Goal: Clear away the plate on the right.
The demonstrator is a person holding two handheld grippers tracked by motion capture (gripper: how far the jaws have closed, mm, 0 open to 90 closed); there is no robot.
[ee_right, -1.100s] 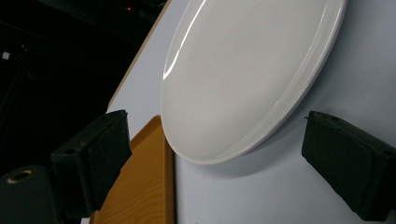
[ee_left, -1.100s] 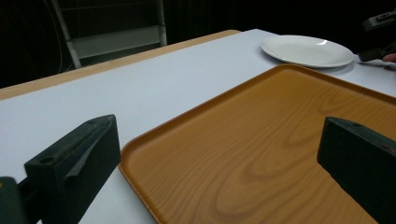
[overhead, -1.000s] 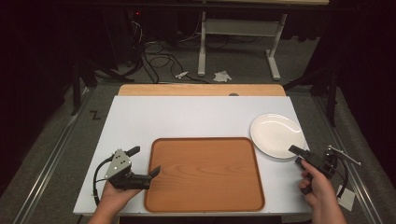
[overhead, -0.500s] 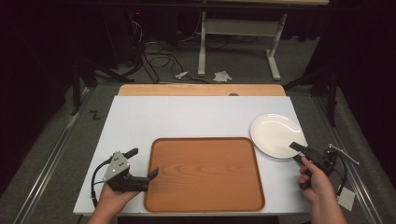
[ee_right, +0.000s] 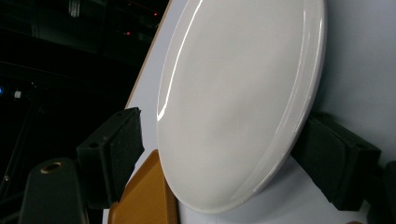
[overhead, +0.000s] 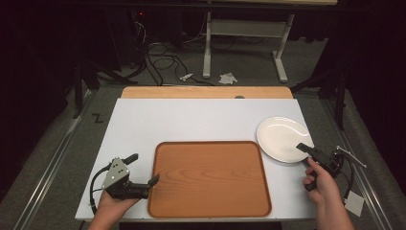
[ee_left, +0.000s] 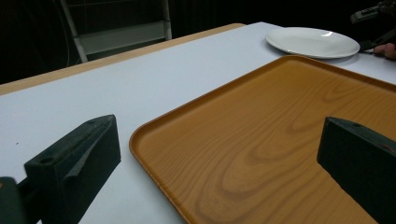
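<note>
The white plate (overhead: 283,139) lies at the right of the frame on the desk (overhead: 191,120). The right tongs (overhead: 311,154), jaws just closing, straddle its rim without pressing. The left tongs (overhead: 143,172) gape empty over the tray (overhead: 209,178) edge.

Risk: a shallow bite could let the plate slip. The right gripper view shows the rim between the jaws; the high view leaves that unclear.

A white table (overhead: 191,120) carries a brown wooden tray (overhead: 209,177) at lower centre of the high view and a white plate (overhead: 282,138) at centre right, near the table's edge.
</note>
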